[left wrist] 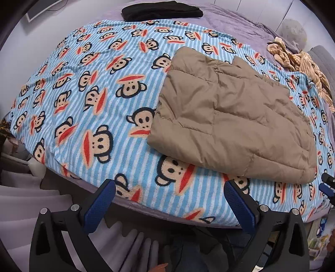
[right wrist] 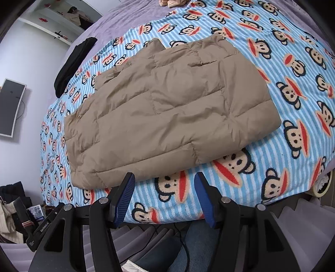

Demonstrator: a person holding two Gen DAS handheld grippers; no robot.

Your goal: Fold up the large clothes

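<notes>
A tan quilted puffer jacket (left wrist: 230, 117) lies folded into a rough rectangle on the blue striped monkey-print blanket (left wrist: 94, 87). In the right wrist view the same jacket (right wrist: 167, 108) fills the middle of the bed. My left gripper (left wrist: 169, 188) hovers open over the bed's near edge, left of and below the jacket's near corner, holding nothing. My right gripper (right wrist: 164, 180) is open just short of the jacket's near hem, with nothing between its blue pads (right wrist: 124, 198). The right gripper's tip (left wrist: 327, 184) shows at the right edge of the left wrist view.
A folded black garment (left wrist: 161, 10) lies at the far side of the bed, also seen as the black garment (right wrist: 73, 64) at the left. A striped tan garment (left wrist: 301, 62) is piled at the far right. A grey pleated bed skirt (right wrist: 150, 236) hangs below the edge.
</notes>
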